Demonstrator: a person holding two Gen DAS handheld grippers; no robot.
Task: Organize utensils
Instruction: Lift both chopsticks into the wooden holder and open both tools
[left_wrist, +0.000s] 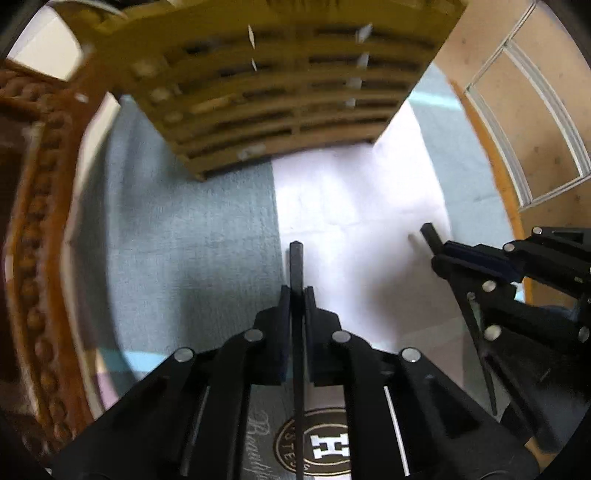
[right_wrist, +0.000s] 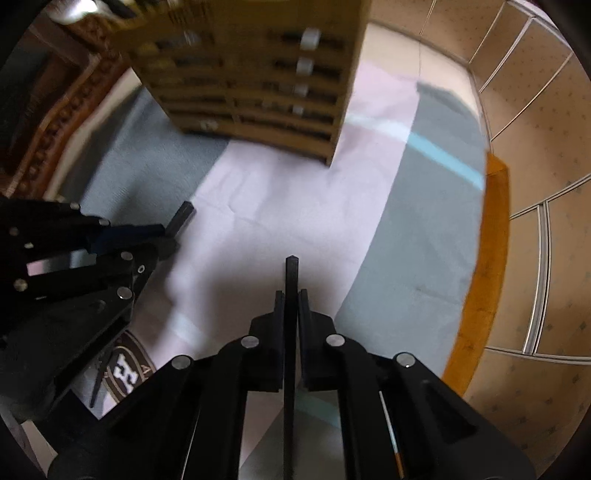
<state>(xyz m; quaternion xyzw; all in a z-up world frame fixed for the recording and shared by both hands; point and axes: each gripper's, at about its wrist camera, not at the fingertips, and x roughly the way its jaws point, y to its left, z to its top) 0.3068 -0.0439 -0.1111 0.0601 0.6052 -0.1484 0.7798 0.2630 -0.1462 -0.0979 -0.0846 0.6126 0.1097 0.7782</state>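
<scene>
The left gripper (left_wrist: 297, 291) is holding a thin black chopstick (left_wrist: 296, 266), its jaws closing narrowly on the shaft so that the blunt squared end is sticking out ahead toward the far side. The right gripper (right_wrist: 291, 295) is doing the same with a second black chopstick (right_wrist: 291, 277), jaws pinching it near its thick end while the rest is running back under the gripper body. Both sticks are hanging above the surface, which is lying under a grey-green and pale pink cloth (left_wrist: 192, 236), and both are pointing toward the wooden organizer (left_wrist: 273, 88) standing at the far side, a slatted yellow-brown rack with rows of dark slots and small white tabs.

The chopsticks are looking light, stiff and smooth, probably lacquered or plastic, so they are likely to slip or pivot in a pinch taken at one narrow spot. Their squared upper section is offering flat faces, and that is the better place to be gripping; the tapered round end would be rolling more easily. Being long and thin, they are likely to swing about the grip point when steered into a slot.

On the near side of the cloth a round dark emblem (left_wrist: 321, 443) with a gold ring is showing a large white letter H, with partial ring letters that are looking like "STE" and some script beside it that is too cut off to read. The white tabs on the organizer are too blurred to read.
</scene>
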